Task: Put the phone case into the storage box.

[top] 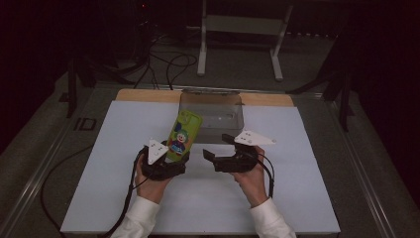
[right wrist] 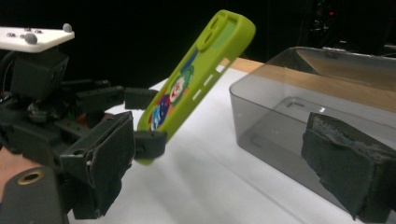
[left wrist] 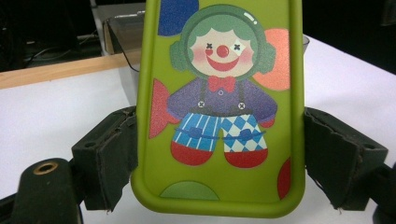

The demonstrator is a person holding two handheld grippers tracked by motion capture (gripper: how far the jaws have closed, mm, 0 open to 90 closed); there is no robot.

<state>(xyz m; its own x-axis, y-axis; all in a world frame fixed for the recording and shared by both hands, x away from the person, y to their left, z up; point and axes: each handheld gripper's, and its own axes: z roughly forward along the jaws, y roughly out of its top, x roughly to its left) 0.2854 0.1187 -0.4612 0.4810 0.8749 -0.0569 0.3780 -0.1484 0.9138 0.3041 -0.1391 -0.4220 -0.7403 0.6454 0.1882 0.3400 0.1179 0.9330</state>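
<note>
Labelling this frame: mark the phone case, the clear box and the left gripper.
phone case (left wrist: pixel 219 107): left gripper view, on the clown's shirt at the middle of the green back.
clear box (top: pixel 228 116): high view, on its front wall.
left gripper (top: pixel 171 159): high view, at the case's bottom end between the jaws.

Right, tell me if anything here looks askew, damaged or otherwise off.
Little stands out. The left gripper grips the green phone case by its lower edges, so it stands tilted toward the clear bin, held off the table. The right gripper is open and empty; its foam pads look frayed and worn.
</note>
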